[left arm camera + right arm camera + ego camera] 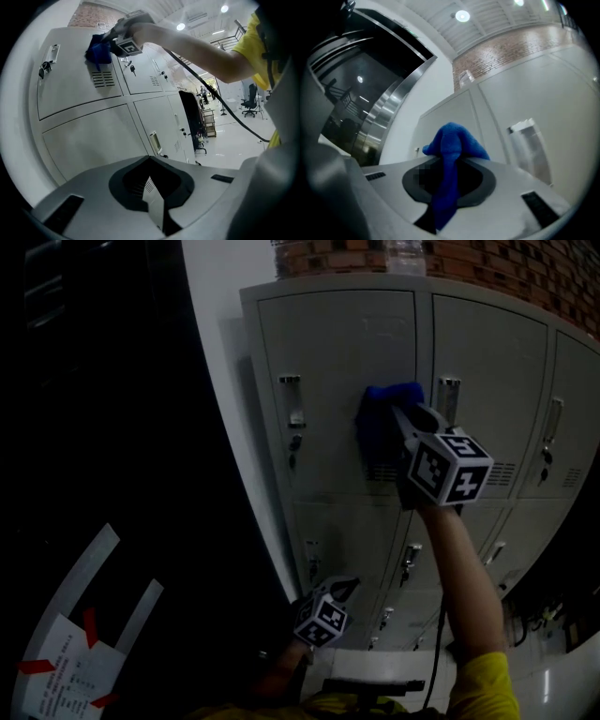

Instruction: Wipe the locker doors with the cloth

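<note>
— Against the upper left locker door (328,352), what is being pressed?

— A blue cloth (382,423) is pressed there in a bunch, close to the door's right edge and just above the vent slots (103,79). It is clamped between the jaws of the right gripper (401,413). In the right gripper view a loose tail of the cloth is seen hanging down through the jaw opening.

— How is that gripper carried?

— It is raised high on an outstretched bare arm (464,577) that ends in a yellow sleeve (483,685). Its marker cube (450,467) is turned toward the head camera, and a black cable (220,108) is seen trailing below the arm.

— And the left gripper (345,587)?

— It is held low, in front of the lower doors and well apart from the cloth. Its jaws are closed on each other and nothing is gripped between them. It is pointed up toward the lockers, so the cloth and the right gripper are caught at the far top of its view.

— What else is shown?

— The wiped door is fitted with a label holder (292,399) and, just below it, a keyed lock (294,442). A red brick wall (487,268) is seen above the grey locker bank. At the near left, a white sheet (66,671) marked with red tape is seen on a dark surface.
</note>
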`<state>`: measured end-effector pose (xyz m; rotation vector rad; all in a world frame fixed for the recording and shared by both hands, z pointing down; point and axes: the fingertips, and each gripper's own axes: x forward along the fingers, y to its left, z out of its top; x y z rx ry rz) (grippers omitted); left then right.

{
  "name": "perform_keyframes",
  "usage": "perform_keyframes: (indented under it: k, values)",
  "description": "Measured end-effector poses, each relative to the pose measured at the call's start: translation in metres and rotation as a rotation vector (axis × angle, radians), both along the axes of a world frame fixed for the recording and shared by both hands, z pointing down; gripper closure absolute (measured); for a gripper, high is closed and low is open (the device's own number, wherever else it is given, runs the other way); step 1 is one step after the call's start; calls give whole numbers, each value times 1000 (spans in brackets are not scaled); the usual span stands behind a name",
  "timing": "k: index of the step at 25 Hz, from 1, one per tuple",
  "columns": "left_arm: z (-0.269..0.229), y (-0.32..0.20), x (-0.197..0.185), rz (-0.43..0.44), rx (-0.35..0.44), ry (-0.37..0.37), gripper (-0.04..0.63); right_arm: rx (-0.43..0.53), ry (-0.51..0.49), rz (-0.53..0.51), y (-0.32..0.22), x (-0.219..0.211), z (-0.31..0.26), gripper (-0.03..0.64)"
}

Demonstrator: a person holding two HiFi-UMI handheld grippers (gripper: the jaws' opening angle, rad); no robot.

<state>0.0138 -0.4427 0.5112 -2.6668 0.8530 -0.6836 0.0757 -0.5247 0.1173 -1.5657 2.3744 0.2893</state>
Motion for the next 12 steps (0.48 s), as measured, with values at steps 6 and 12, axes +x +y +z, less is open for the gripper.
perform_keyframes:
  k: [6, 12]
  values:
    - [-5, 4, -20, -54, -11, 5, 590, -137, 89, -171, -45, -119, 66, 549]
    - [0, 3, -36, -86, -24, 6, 591, -120, 101, -166, -41, -105, 72, 551]
